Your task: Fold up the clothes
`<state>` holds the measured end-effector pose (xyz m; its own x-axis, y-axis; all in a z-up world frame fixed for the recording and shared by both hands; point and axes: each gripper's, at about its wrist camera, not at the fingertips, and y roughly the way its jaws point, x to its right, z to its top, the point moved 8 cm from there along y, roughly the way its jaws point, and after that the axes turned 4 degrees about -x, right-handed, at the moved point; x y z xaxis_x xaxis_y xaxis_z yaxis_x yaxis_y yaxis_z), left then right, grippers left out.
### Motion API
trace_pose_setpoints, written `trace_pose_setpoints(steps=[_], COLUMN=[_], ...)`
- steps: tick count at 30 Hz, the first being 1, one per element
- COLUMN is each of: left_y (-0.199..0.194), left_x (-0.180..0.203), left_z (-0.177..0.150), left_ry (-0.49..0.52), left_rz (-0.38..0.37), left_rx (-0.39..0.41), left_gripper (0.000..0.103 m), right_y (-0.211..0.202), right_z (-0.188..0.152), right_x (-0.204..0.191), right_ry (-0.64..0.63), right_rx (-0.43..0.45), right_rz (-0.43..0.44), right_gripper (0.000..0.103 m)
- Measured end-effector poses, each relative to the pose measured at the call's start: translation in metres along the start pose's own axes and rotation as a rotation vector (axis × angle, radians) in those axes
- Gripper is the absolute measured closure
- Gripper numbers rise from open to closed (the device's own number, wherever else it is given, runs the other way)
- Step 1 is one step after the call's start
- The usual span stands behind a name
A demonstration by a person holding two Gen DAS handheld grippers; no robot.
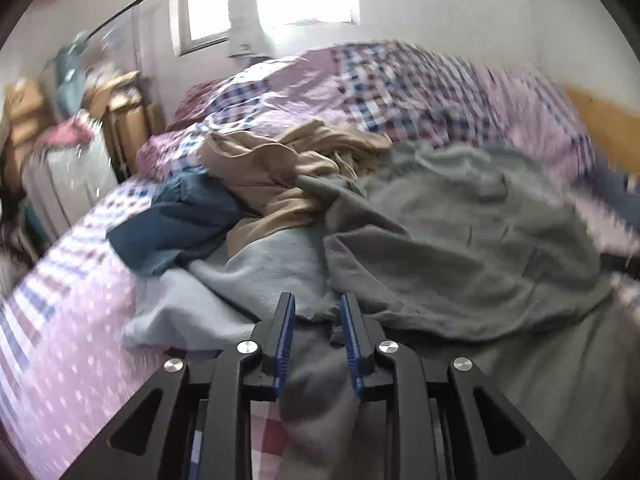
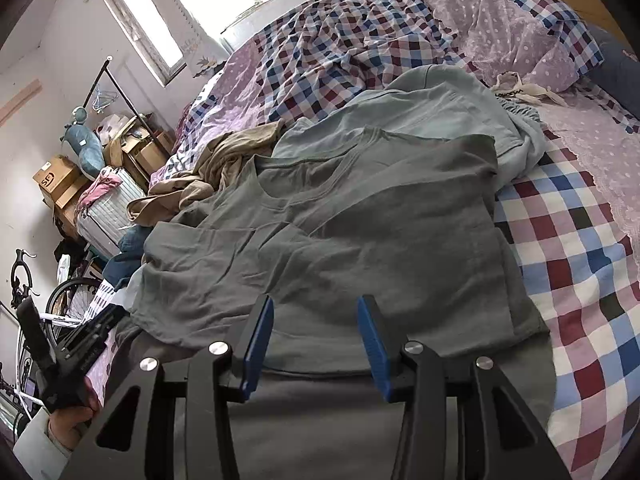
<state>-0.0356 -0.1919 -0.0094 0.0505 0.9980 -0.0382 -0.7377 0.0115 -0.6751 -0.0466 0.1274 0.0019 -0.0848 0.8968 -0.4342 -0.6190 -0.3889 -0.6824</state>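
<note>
A dark grey T-shirt [image 2: 360, 220] lies spread on the bed, neck toward the far side, over a pale blue garment [image 2: 432, 108]. My right gripper [image 2: 316, 308] hovers open above the shirt's near hem, nothing between its blue pads. In the left wrist view my left gripper [image 1: 316, 304] is shut on a bunched edge of the grey T-shirt [image 1: 460, 240], and cloth hangs down between its fingers. The right wrist view shows that left gripper [image 2: 92, 328] at the shirt's left corner, held by a hand [image 2: 72, 420]. A crumpled tan garment [image 1: 280, 168] and a dark blue one [image 1: 180, 224] lie beyond.
The bed [image 2: 580, 280] has checked and pink dotted bedding, with a heaped quilt [image 2: 360, 48] and a pillow [image 2: 520, 40] at the far end. Left of the bed stand cardboard boxes [image 2: 60, 180], a white case [image 2: 108, 212], a bicycle [image 2: 68, 300] and a clothes rail under the window.
</note>
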Motion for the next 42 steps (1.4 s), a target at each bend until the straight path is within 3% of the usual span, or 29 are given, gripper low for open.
trace_pose_setpoints(steps=[6,9,20,22,24,31,32,34,35,36,38,42], left_y=[0.014,0.017,0.015,0.014,0.015,0.023,0.023,0.024,0.024,0.028,0.028,0.008], left_x=[0.028,0.030,0.049,0.050,0.047,0.043,0.044,0.045,0.045,0.038,0.020,-0.009], left_z=[0.000,0.000,-0.008,-0.009,-0.008,0.004,0.005,0.009,0.011,0.011,0.014,0.023], left_ry=[0.225,0.237,0.331,0.347,0.348,0.280,0.275,0.267,0.262,0.233,0.159,0.019], left_rz=[0.060,0.077,0.011,0.011,0.052,0.071,0.073,0.077,0.079,0.104,0.140,0.220], left_rx=[-0.029,-0.031,-0.040,-0.031,-0.020,-0.006,0.000,0.013,0.020,-0.002,-0.005,0.077], left_gripper=[0.077,0.077,0.077,0.067,0.050,0.049,0.050,0.065,0.083,0.093,0.097,0.099], right_y=[0.002,0.002,0.004,0.005,0.005,0.006,0.006,0.007,0.007,0.007,0.006,0.007], right_z=[0.000,0.000,-0.001,-0.001,-0.001,-0.002,-0.002,-0.003,-0.003,-0.004,-0.004,-0.004], right_x=[0.000,-0.001,0.004,0.004,0.004,0.002,0.002,0.003,0.003,0.003,0.004,0.003], right_ry=[0.008,0.007,0.025,0.024,0.024,0.025,0.025,0.025,0.026,0.025,0.024,0.024], right_rx=[-0.007,-0.008,-0.015,-0.017,-0.019,-0.023,-0.024,-0.026,-0.028,-0.028,-0.026,-0.026], right_rz=[0.007,0.010,0.003,0.004,0.005,0.011,0.011,0.012,0.012,0.011,0.009,0.010], right_gripper=[0.055,0.055,0.055,0.055,0.055,0.055,0.055,0.055,0.055,0.055,0.055,0.055])
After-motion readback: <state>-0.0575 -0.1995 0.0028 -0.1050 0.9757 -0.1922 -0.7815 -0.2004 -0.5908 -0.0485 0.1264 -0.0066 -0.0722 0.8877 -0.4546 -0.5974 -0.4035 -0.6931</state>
